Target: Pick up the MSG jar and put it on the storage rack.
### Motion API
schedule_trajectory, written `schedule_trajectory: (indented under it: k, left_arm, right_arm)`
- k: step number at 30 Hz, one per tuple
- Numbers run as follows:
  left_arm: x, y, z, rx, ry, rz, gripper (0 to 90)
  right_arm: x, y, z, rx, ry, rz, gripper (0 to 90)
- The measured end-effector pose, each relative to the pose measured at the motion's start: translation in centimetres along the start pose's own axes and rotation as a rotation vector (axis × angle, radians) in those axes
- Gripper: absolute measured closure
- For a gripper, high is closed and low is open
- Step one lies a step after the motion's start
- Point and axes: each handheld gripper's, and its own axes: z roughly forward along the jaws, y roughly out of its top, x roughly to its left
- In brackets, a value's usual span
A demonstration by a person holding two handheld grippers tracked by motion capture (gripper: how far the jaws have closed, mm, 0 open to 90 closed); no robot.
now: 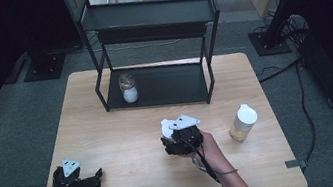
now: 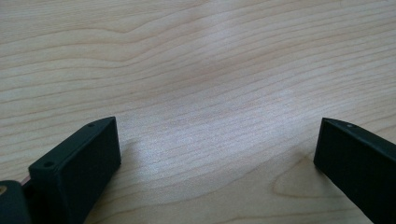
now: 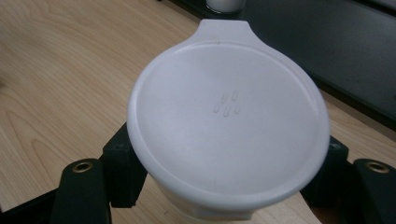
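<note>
My right gripper (image 1: 172, 139) is at the middle front of the wooden table (image 1: 109, 128), shut on a jar with a white lid (image 1: 165, 127). In the right gripper view the round white lid (image 3: 228, 116) with its small tab is seen from above, and both black jaws press on the jar's body just under it; the gripper (image 3: 226, 179) holds it upright. My left gripper (image 1: 96, 179) rests near the table's front left corner. Its jaws stand wide apart over bare wood (image 2: 219, 154), with nothing between them.
A black two-level metal rack (image 1: 164, 89) stands at the back of the table, with a glass jar of white contents (image 1: 128, 88) on the left of its lower shelf. Another white-lidded jar with yellowish contents (image 1: 243, 123) stands to the right of my right gripper.
</note>
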Motion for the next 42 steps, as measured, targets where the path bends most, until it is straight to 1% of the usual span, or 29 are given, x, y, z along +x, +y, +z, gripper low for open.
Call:
schedule_trajectory:
  k: [3, 10, 19, 27, 32, 37, 40, 42]
  left_arm:
    - [0.0, 0.0, 0.0, -0.002, 0.0, -0.002, 0.6]
    - [0.0, 0.0, 0.0, -0.001, -0.001, 0.0, 0.6]
    - [0.0, 0.0, 0.0, -0.002, -0.002, 0.001, 0.6]
    - [0.0, 0.0, 0.0, -0.001, -0.004, 0.003, 0.6]
    - [0.0, 0.0, 0.0, -0.002, -0.004, 0.003, 0.6]
    - [0.0, 0.0, 0.0, -0.003, -0.008, 0.002, 0.6]
    - [0.1, -0.1, -0.1, -0.009, -0.012, -0.013, 0.6]
    - [0.0, -0.1, -0.2, -0.009, -0.012, -0.012, 0.6]
  right_arm:
    - [0.0, 0.1, 0.1, 0.004, 0.001, -0.008, 30.5]
    - [-0.2, 0.6, 0.2, 0.008, 0.006, -0.008, 30.5]
    - [-0.9, 1.9, 0.3, 0.003, 0.002, -0.002, 30.5]
    - [-1.4, 3.1, 0.9, 0.005, 0.006, 0.017, 30.6]
    - [-1.8, 4.1, 1.6, 0.011, -0.005, 0.011, 30.6]
    - [-2.2, 5.0, 2.3, 0.012, -0.008, 0.019, 30.6]
    - [-2.5, 5.6, 2.6, 0.01, -0.008, 0.02, 30.6]
    - [-2.7, 6.1, 2.7, 0.008, -0.012, 0.02, 30.6]
